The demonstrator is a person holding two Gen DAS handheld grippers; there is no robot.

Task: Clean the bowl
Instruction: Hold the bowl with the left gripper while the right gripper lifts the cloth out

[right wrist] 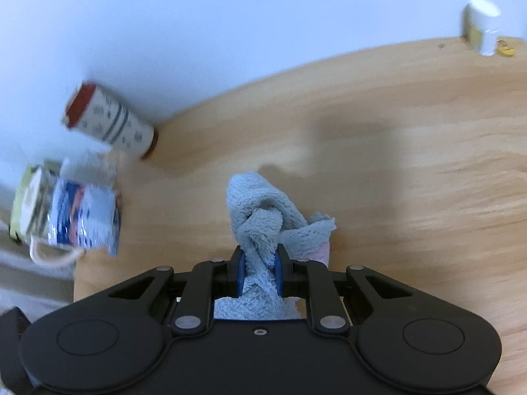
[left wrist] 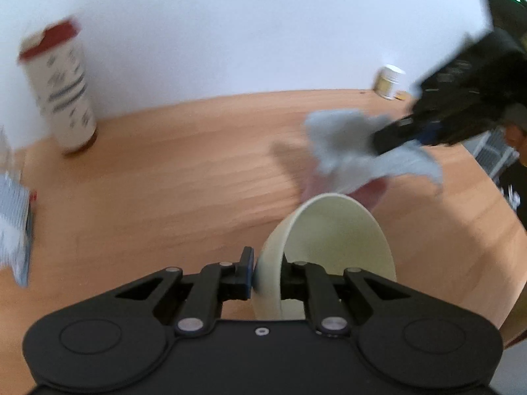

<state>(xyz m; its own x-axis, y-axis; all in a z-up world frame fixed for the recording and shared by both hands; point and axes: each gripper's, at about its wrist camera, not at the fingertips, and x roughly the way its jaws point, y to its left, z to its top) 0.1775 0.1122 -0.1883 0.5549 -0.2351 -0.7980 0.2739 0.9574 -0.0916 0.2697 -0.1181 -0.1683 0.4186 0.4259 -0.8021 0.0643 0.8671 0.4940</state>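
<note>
Spanning both views, light wooden tabletop, plain white wall behind

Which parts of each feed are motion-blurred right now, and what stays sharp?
Left wrist view: red-capped white canister and grey-blue terry cloth smeared, cream bowl fairly sharp. Right wrist view: cloth crisp, blue-and-white packet at left streaked.

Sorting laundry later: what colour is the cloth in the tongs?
Light blue-grey cloth, with a pink patch; clearest in the right wrist view.
</note>
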